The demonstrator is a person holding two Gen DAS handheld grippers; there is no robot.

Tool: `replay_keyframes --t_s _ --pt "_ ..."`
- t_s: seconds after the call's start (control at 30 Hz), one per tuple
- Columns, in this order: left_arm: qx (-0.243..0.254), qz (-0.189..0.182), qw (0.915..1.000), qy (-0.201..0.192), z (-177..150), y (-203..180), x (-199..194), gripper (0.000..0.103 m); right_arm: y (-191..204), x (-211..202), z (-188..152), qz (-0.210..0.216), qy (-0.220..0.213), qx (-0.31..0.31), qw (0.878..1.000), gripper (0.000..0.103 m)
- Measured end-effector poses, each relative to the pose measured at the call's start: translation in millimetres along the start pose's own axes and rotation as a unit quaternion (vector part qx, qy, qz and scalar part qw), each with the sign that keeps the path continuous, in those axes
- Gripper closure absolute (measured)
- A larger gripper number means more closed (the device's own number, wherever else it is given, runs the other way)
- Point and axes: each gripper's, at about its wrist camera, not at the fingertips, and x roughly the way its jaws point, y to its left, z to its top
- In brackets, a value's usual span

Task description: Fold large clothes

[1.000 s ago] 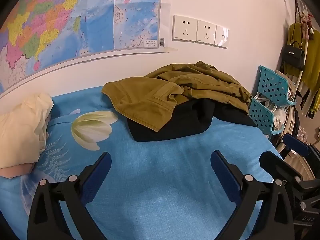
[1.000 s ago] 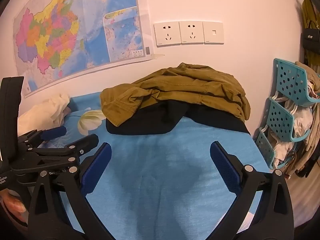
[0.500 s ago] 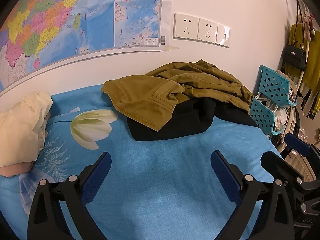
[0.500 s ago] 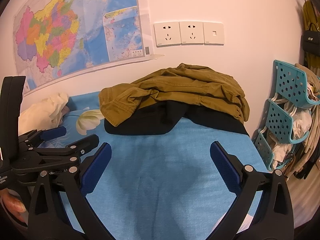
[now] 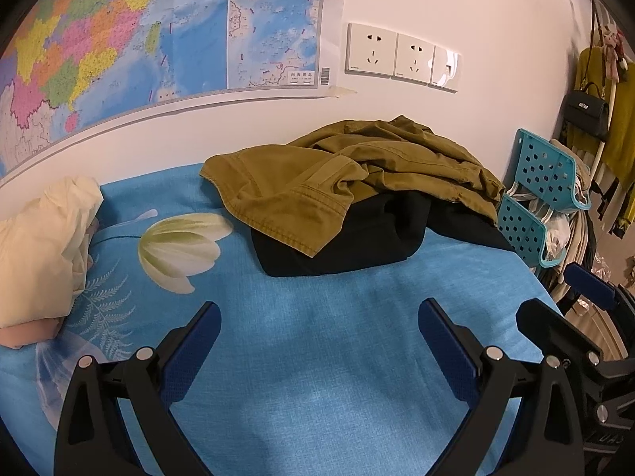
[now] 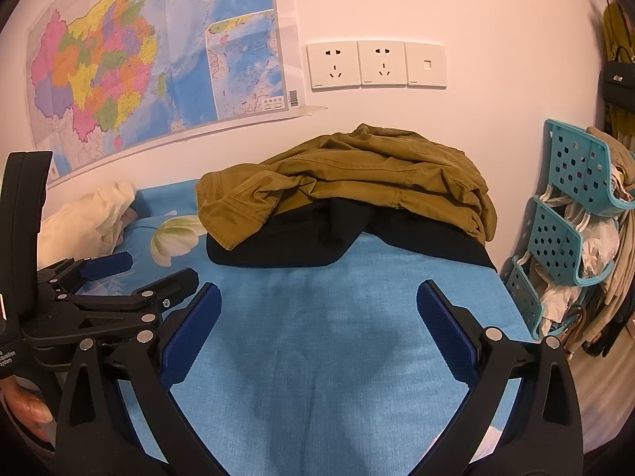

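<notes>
Nearest, left hand-held gripper (image 5: 319, 327) and right hand-held gripper (image 6: 318, 309): both spread wide, holding nothing, hovering above the bed (image 5: 317, 357). Beyond: open stretch of woven blue sheet. Far edge, against the wall: crumpled olive trousers (image 5: 345, 174) heaped on a black garment (image 5: 357, 246). Left: cream cloth (image 5: 43, 246).

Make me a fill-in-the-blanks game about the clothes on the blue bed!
1. The olive-green garment lies on top of a ____ garment.
2. The bed sheet has a big white ____ printed on it.
3. The left gripper and the right gripper both have their jaws ____, holding nothing.
4. On the wall above the pile are white power ____.

Missing words: black; flower; open; sockets
</notes>
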Motion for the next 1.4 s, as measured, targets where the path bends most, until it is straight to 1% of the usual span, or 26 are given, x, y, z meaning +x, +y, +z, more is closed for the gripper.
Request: replay_keyframes --t_s 0.73,1.03,1.4 --pt "-0.002 0.005 1.0000 0.002 2 2 4 0.007 -1 6 0 0.003 0.003 0.002 1.000 0.006" --pt "-0.004 0.002 1.0000 0.006 1 4 7 0.007 0 7 2 0.001 0.002 0.001 1.000 0.006" --pt "-0.005 0.004 0.9999 0.012 3 5 12 0.007 3 17 7 0.006 0.002 -0.014 1.000 0.006"
